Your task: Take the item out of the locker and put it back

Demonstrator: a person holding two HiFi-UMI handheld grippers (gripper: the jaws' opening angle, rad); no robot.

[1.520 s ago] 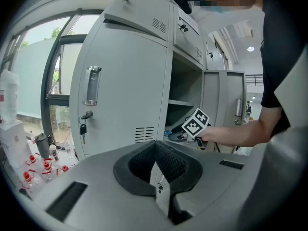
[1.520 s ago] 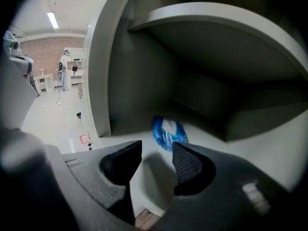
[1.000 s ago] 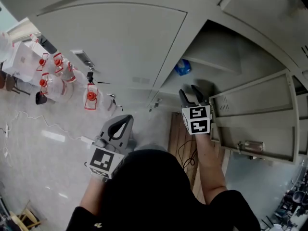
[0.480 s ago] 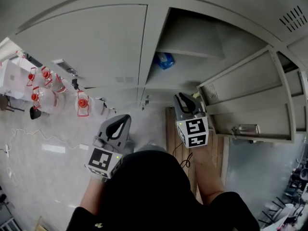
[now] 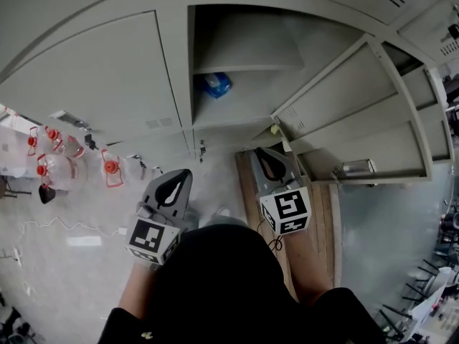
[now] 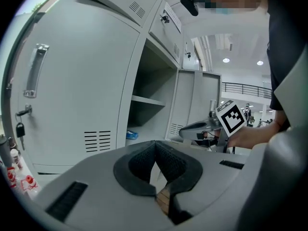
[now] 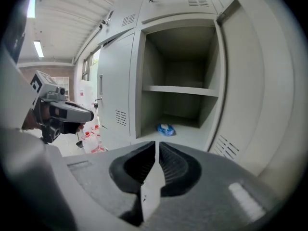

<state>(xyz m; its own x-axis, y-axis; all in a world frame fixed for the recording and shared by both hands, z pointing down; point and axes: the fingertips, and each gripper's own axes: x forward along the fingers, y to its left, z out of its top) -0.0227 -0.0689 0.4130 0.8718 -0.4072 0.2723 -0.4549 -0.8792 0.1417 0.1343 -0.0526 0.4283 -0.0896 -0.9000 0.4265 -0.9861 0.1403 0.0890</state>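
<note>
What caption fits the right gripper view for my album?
The right gripper, jaws just closed on nothing, faces the open grey metal locker with a small blue packet inside.

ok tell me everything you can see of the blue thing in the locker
The blue item looks like a small, soft, crinkled packet, blue with paler patches. It lies flat on the lower compartment floor of the open locker, under the shelf, left of centre. Only that floor touches it.
</note>
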